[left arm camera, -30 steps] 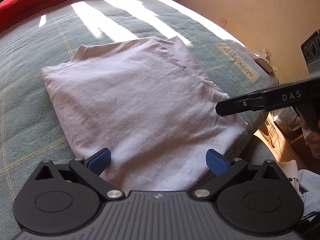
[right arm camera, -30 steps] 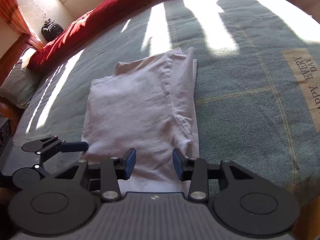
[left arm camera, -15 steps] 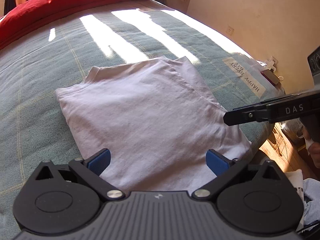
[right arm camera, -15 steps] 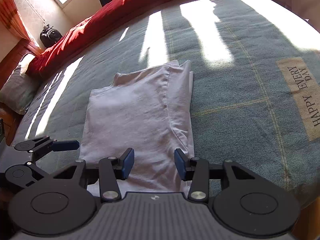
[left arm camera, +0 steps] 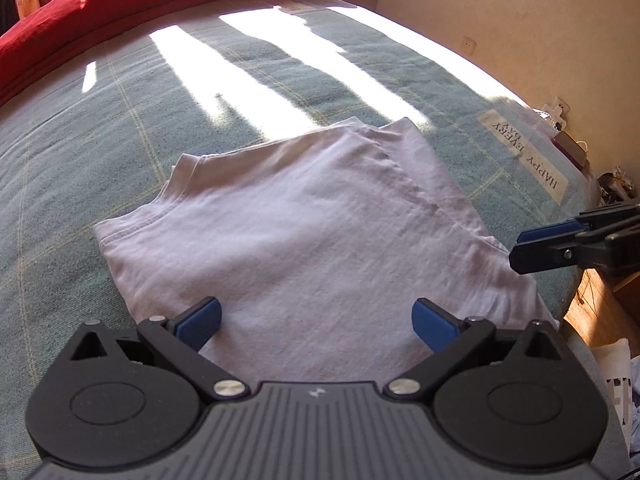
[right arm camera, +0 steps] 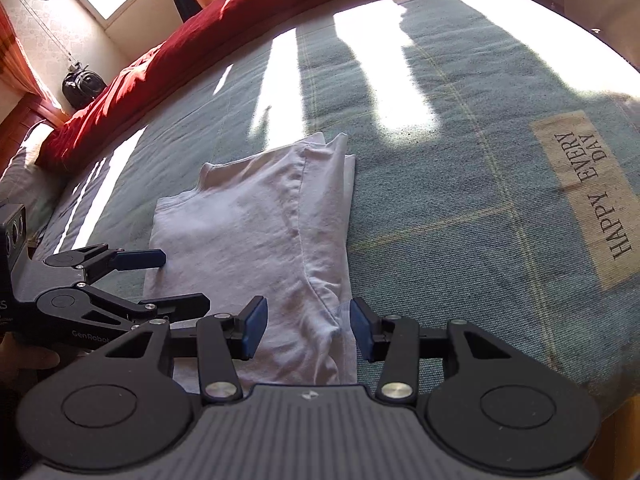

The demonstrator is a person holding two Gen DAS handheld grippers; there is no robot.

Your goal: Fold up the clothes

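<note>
A pale lilac T-shirt (left arm camera: 304, 232) lies folded lengthwise on the grey-green bedspread (left arm camera: 100, 128), collar end far from me. My left gripper (left arm camera: 316, 320) hovers over the shirt's near hem, jaws wide open, nothing between them. In the right wrist view the same shirt (right arm camera: 256, 232) runs away from my right gripper (right arm camera: 306, 330), which stands partly open above the near hem by the folded-in sleeve seam, pads clear of the cloth. The left gripper (right arm camera: 160, 280) shows at the shirt's left edge there; the right gripper's fingers (left arm camera: 560, 244) enter the left wrist view from the right.
A red duvet (right arm camera: 168, 72) lies along the far side of the bed. A "HAPPY EVERY DAY" label (right arm camera: 592, 196) marks the bedspread at the right. The bed's edge drops to a wooden floor (left arm camera: 592, 312), with a cream wall (left arm camera: 520, 20) beyond and a dark bag (right arm camera: 82, 86) by the window.
Both grippers have drawn back toward the shirt's near hem, so more bed shows beyond it. The right gripper's jaws stand slightly wider. The shirt has not moved.
</note>
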